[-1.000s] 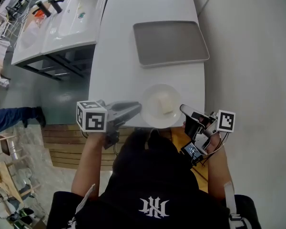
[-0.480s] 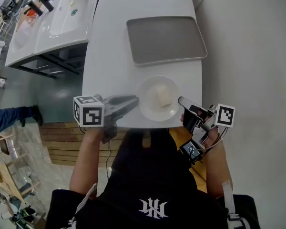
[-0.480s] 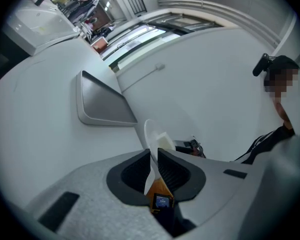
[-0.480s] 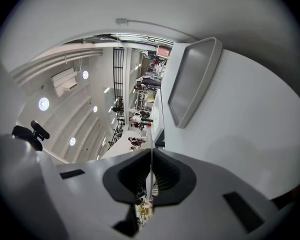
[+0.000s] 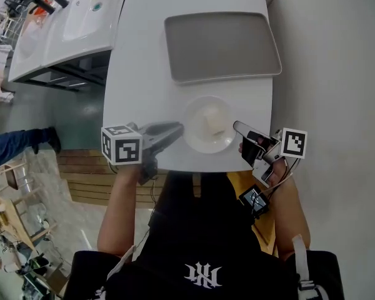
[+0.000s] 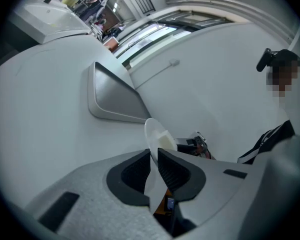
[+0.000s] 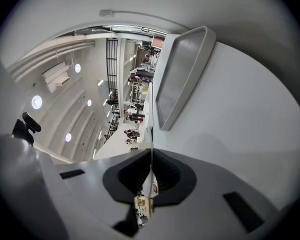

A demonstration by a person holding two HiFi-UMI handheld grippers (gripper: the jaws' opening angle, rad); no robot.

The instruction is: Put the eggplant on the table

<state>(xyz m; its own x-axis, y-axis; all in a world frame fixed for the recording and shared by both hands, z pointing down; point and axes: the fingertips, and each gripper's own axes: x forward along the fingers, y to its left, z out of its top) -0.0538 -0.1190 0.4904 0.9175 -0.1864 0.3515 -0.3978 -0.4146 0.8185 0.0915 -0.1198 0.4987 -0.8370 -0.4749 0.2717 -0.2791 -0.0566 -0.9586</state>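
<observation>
Eggplant piece (image 5: pixel 211 121) on white plate (image 5: pixel 197 140) at near edge of table (image 5: pixel 144 74), left gripper (image 5: pixel 178 129) and right gripper (image 5: pixel 237 127) clamped on opposite rims; release judged outstanding.

The pale lump (image 5: pixel 212 122) seems too blurred to name.

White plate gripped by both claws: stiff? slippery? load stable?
The plate looks rigid: no sag between left claw and right claw. Its glossy thin rim is probably slippery to grip. The pale chunk lies loose on it, likely to slide if tilted.
</observation>
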